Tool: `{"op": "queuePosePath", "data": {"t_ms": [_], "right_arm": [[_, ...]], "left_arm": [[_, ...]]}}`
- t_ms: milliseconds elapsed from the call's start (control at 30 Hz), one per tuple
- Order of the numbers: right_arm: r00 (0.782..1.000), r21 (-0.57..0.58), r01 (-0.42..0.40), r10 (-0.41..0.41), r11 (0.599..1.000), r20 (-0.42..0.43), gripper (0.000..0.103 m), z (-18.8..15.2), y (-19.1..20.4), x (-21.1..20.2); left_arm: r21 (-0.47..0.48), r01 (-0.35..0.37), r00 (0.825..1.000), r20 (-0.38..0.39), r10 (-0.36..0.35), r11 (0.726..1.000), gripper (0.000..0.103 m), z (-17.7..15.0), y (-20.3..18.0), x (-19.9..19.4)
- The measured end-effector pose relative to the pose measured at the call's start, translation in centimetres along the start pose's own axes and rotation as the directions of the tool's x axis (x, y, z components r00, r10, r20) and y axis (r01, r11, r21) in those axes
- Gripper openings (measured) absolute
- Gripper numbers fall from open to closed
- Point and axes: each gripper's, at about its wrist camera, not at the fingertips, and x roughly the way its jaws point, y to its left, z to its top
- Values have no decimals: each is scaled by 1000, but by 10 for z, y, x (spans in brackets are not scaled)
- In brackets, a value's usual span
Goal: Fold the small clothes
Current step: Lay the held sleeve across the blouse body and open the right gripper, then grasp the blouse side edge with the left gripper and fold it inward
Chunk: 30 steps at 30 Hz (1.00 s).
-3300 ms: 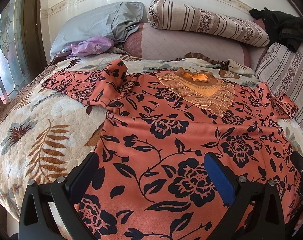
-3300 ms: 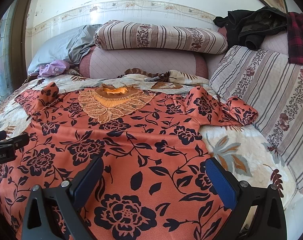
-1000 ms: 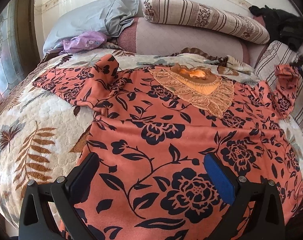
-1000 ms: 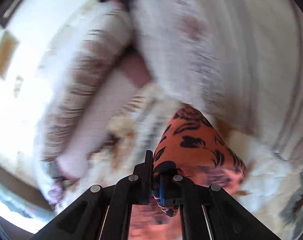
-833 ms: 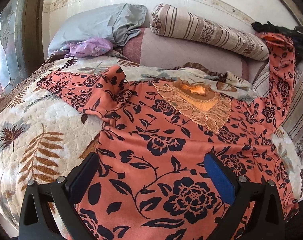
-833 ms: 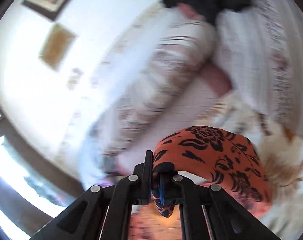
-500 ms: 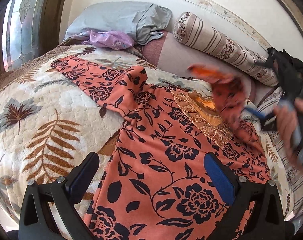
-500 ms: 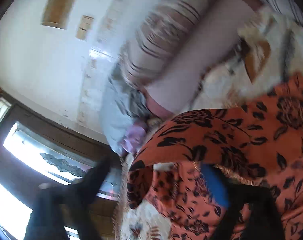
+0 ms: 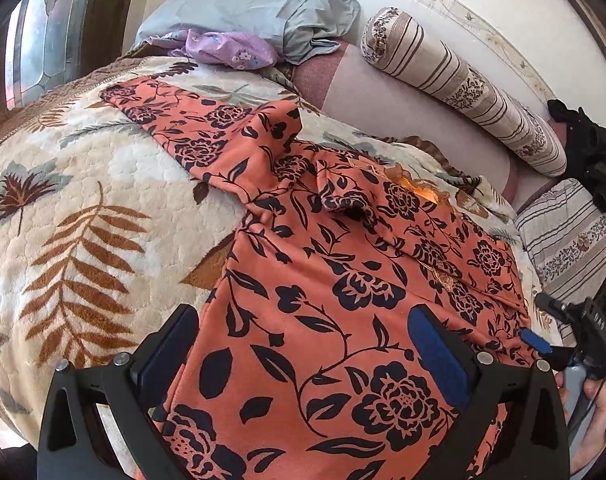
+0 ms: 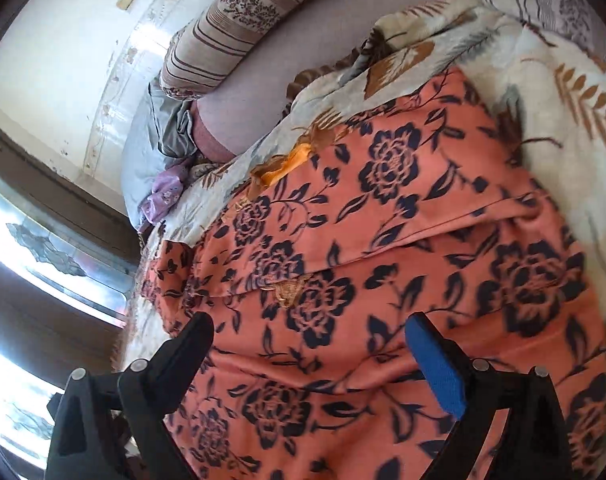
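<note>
Garment: orange floral top (image 9: 323,320) lies spread on the bed's leaf-patterned blanket (image 9: 83,216), its body flat under both cameras.
Right sleeve: folded in across the chest of the top, its cuff (image 9: 343,200) lying near the gold embroidered neckline (image 9: 419,190), which it mostly covers.
Left sleeve: stretched out sideways from the top (image 9: 175,120) onto the blanket, with a raised crease near the shoulder.
Left hand-held gripper (image 9: 303,356): spread wide above the lower part of the top; nothing between its fingers, and they are not pinching the cloth.
Right hand-held gripper (image 10: 311,356): jaws closing a little from wide open, nothing between them; it hangs over the top's body just below the folded sleeve. From the left wrist camera it shows at the top's right edge (image 9: 543,344), with the person's hand (image 9: 595,420) on its handle.
Beyond the top: grey pillow (image 9: 247,4), purple cloth (image 9: 227,46) and striped bolster (image 9: 463,84) at the head of the bed.
</note>
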Motion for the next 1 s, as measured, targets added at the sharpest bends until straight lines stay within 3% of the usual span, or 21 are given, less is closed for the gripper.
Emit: {"op": "queuePosePath", "data": {"t_ms": [100,167,267,367,500,600,833,900,967,1000], "right_arm": [[999,18,36,-36,999,-14,98,-14,-26,7],[997,-17,65,-64,998,39,99,-18,-16,8],[983,-176,186,-184,967,28,100,-27,4,20],[978,-212,208,-209,955,16,100,-29,7,21],[996,-26,86,-86,996,12,99,-21,-15,11],[1000,76,13,-14,997,9,99,-16,-30,6],[1000,90,18,-18,996,-2,99,-11,-26,6],[1000,95,14,-14,995,-1,99,-11,-27,4],[1000,99,11,-11,995,0,99,-11,-28,5],[1000,99,12,-12,995,1,99,-11,-28,5]], "left_arm": [[-123,130,991,-29,-134,984,103,15,2,0],[-250,218,972,-33,-234,943,103,32,1,8],[-382,284,947,-34,-321,879,103,61,-5,34],[-480,244,942,-88,-323,843,103,79,-9,73],[-602,127,949,-157,-272,788,102,85,3,120],[-668,84,951,-168,-260,739,97,82,10,137],[-662,120,939,-167,-301,740,92,90,-9,148],[-670,122,931,-178,-318,732,81,90,-10,153],[-683,111,914,-214,-344,722,49,88,-10,162],[-683,99,907,-236,-348,723,41,87,-9,167]]}}
